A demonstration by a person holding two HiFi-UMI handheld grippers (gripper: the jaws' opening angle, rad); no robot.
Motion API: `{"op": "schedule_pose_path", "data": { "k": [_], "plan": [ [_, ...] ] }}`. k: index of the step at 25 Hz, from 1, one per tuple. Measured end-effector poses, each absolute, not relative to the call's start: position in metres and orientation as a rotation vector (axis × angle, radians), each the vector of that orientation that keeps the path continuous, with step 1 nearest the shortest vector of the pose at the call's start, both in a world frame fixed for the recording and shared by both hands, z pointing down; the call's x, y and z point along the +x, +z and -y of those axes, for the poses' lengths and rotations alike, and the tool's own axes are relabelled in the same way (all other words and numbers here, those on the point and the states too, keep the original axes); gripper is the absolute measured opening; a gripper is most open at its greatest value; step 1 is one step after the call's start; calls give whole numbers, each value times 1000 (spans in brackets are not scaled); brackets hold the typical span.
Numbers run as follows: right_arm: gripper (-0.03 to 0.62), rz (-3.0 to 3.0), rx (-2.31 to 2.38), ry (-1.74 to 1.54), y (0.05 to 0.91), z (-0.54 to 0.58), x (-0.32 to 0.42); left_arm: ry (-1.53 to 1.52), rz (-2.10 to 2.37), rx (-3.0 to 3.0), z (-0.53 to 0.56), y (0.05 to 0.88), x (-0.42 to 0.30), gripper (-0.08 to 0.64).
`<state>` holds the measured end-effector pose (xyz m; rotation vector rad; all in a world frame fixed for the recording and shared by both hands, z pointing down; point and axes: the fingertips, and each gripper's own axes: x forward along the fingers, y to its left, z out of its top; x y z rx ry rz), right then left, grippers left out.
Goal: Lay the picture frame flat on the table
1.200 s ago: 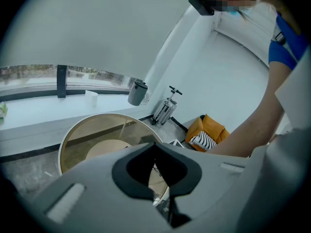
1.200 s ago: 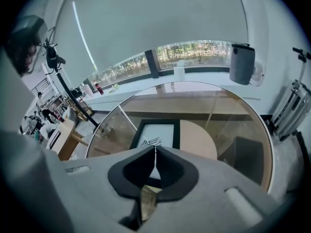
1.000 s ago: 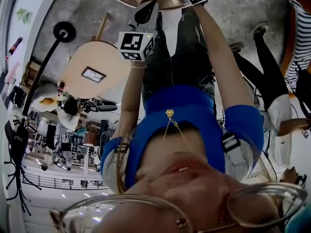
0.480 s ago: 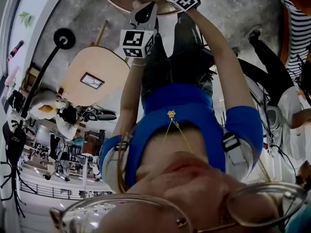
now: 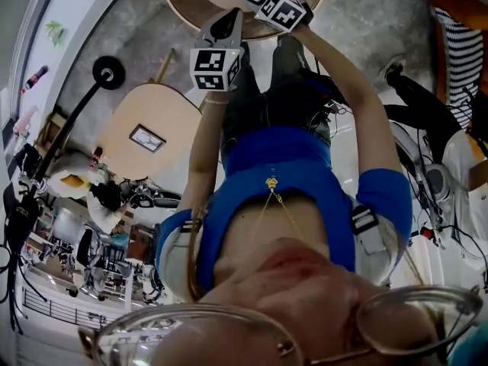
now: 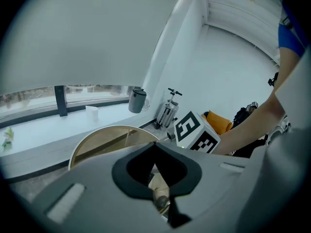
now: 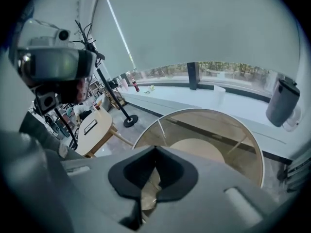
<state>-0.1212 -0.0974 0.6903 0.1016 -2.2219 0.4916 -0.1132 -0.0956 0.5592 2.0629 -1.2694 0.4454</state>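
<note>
The person in a blue top (image 5: 282, 166) fills most of the head view, both arms stretched out to the round desk (image 7: 228, 130), a glass top over a pale base. Well apart from the round desk, across bare floor, stands an oval desk (image 5: 171, 113) of light wood. The left tongs (image 6: 155, 149) and the right tongs (image 7: 155, 152) both hang over the near rim of the round desk, each pair closed together with nothing between.

The only picture frame (image 5: 147, 137) plainly in view lies flat on the oval desk, far from the round desk and from both tongs. If that is the task's frame, the laying-down looks done; if not, nothing has been picked up yet, and I cannot tell which.

What the two gripper views show of the round desk is bare. In the head view its far part is cut off at the top edge. There, beside the right tongs, a white dark-marked panel may be a marker face or a frame.
</note>
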Motion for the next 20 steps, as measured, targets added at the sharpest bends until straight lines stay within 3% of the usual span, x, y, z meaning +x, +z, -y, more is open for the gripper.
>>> {"op": "schedule_pose_path", "data": {
  "k": [20],
  "plan": [
    [0,2507,326,389,436,114,-115,418,1423,2334,114,388,-114,-8]
  ]
}}
